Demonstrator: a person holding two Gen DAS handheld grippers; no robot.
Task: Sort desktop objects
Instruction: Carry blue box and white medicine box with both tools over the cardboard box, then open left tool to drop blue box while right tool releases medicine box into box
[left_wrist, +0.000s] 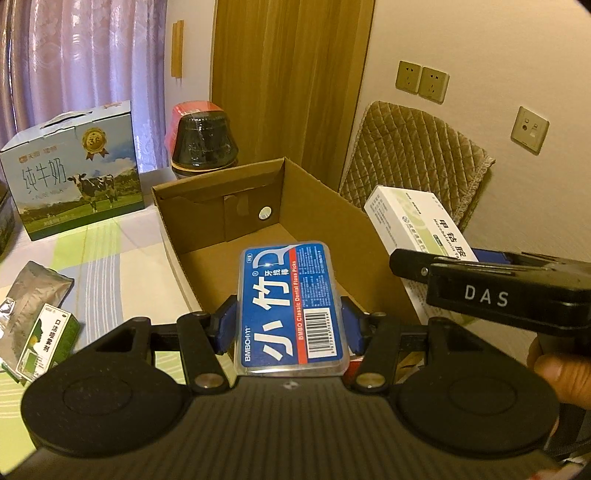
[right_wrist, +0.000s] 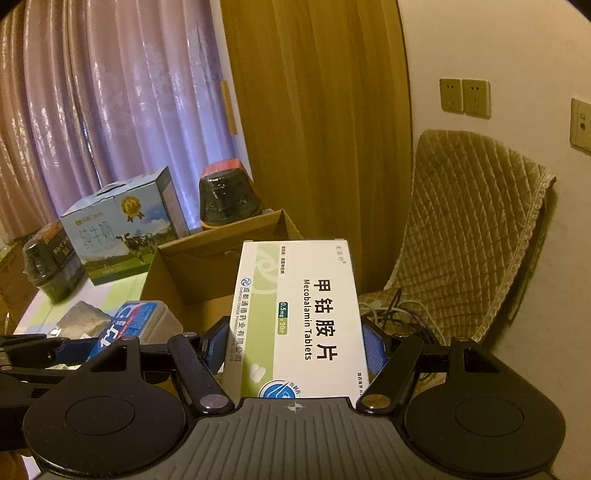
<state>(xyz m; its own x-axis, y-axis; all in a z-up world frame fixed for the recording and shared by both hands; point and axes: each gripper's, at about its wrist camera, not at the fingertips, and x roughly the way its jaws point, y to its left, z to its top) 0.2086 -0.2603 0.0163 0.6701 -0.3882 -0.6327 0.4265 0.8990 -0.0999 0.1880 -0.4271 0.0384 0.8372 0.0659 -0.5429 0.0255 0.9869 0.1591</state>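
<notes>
My left gripper (left_wrist: 290, 325) is shut on a blue dental floss pick case (left_wrist: 291, 302), held over the near end of an open cardboard box (left_wrist: 221, 195). The box's inside shows bare cardboard. My right gripper (right_wrist: 295, 343) is shut on a white and green Mecobalamin tablet box (right_wrist: 299, 317), held above the cardboard box's (right_wrist: 192, 266) right side. In the left wrist view the tablet box (left_wrist: 417, 221) and the right gripper's black body sit to the right, above the box wall. The floss case (right_wrist: 133, 325) appears low left in the right wrist view.
On the striped tablecloth (left_wrist: 110, 266) lie a silver foil pouch (left_wrist: 33, 295) and a small green box (left_wrist: 48, 339) at the left. A milk carton (left_wrist: 74, 170) and a black jar (left_wrist: 203, 140) stand behind the cardboard box. A quilted chair (left_wrist: 413, 155) is at the right.
</notes>
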